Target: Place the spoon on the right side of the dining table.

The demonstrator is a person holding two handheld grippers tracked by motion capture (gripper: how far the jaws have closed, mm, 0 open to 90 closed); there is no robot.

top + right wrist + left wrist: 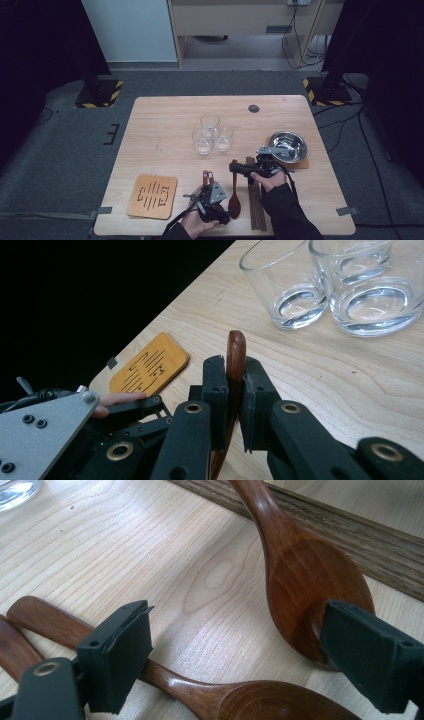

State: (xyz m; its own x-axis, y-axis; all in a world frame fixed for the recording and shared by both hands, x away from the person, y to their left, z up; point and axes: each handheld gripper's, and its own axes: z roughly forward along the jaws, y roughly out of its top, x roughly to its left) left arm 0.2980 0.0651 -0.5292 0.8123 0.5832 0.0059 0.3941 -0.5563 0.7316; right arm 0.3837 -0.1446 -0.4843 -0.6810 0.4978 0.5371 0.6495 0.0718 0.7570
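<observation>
High view: the right gripper (234, 166) holds the handle end of a wooden spoon (234, 197) near the table's (165, 125) near edge, its bowl nearest the person; the left gripper (206, 189) hovers just left.

Left gripper view: jaws open, straddling two spoon bowls, gripping nothing, probably ready to steady one.

Right gripper view: jaws clamped on the spoon handle (235, 352), securing it for lifting.

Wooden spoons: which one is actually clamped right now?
The spoon whose handle tip stands between the right gripper fingers, bowl toward the person. The other spoons lie loose by the open left gripper.
</observation>
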